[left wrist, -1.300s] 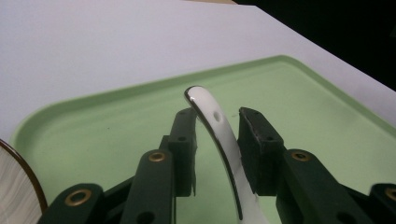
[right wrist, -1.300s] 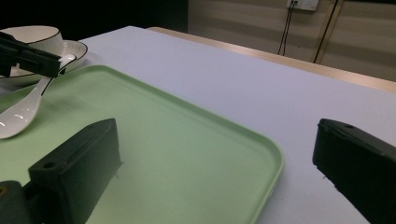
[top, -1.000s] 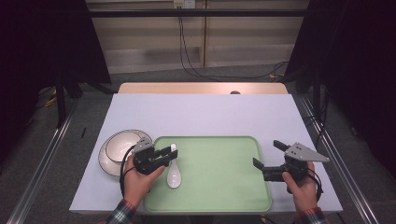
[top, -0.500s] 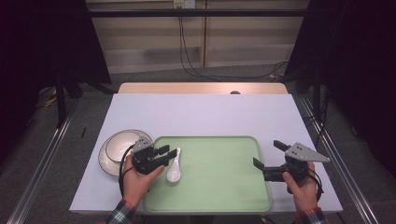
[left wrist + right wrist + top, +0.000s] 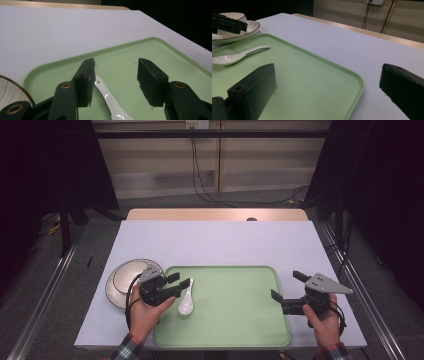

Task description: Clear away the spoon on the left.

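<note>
Where the high view looks down, the green tray (image 5: 235, 315) holds a white spoon (image 5: 185, 304) at its left end, just beside the left gripper (image 5: 181, 285), whose jaws have just been opening. A bowl (image 5: 122, 282) sits left of the tray. From the left gripper view, the spoon's handle lies free between parted pads. The right gripper view shows the right gripper (image 5: 324, 82) spread wide over the tray's corner.

A glossy white spoon (image 5: 186, 301) lies on a pale green tray (image 5: 235, 330), beside a white plate (image 5: 119, 282) with a dark brown rim, all on a lavender-grey tabletop (image 5: 220, 242).
</note>
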A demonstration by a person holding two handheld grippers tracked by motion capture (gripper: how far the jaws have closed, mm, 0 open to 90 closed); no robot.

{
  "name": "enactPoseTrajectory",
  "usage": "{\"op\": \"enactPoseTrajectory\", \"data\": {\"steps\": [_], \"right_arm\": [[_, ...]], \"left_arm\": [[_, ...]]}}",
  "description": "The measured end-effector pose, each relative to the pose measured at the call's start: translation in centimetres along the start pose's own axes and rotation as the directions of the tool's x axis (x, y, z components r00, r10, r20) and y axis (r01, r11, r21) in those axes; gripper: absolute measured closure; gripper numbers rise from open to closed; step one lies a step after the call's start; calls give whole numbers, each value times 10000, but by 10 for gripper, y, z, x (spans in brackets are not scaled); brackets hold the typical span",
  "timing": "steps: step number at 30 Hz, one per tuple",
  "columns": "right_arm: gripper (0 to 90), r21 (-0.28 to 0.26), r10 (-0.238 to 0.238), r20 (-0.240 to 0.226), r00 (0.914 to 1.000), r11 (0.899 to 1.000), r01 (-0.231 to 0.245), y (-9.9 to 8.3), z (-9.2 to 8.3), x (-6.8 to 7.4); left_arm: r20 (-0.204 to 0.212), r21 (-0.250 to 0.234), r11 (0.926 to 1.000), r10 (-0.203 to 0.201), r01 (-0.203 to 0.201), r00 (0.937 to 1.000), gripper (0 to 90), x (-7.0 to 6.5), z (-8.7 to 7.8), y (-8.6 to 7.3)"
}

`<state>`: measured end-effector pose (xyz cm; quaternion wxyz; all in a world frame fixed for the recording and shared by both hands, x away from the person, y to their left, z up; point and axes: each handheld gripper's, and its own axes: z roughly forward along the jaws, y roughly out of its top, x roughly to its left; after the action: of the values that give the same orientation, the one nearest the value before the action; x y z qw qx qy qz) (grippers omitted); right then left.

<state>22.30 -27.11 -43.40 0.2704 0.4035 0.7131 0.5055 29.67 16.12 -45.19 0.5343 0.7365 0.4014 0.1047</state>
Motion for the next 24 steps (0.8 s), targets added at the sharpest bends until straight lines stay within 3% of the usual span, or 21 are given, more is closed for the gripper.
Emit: {"op": "enactPoseTrajectory", "data": {"steps": [12,17,18,24], "right_arm": [[4,73,27,3,10000,10000,-27,0,-1,0],[4,85,-5,-2,10000,10000,5,-1,0,0],[4,81,-16,10,10000,10000,15,-1,0,0],[4,83,-4,10,10000,10000,4,-1,0,-1]], "left_arm": [[232,-438,9986,294,-284,9993,325,-1,-6,8],[328,-442,9983,393,-378,9987,265,-3,-9,12],[519,-445,9983,396,-373,9979,256,-3,-9,13],[533,-521,9966,670,-642,9963,196,-3,-13,17]]}}
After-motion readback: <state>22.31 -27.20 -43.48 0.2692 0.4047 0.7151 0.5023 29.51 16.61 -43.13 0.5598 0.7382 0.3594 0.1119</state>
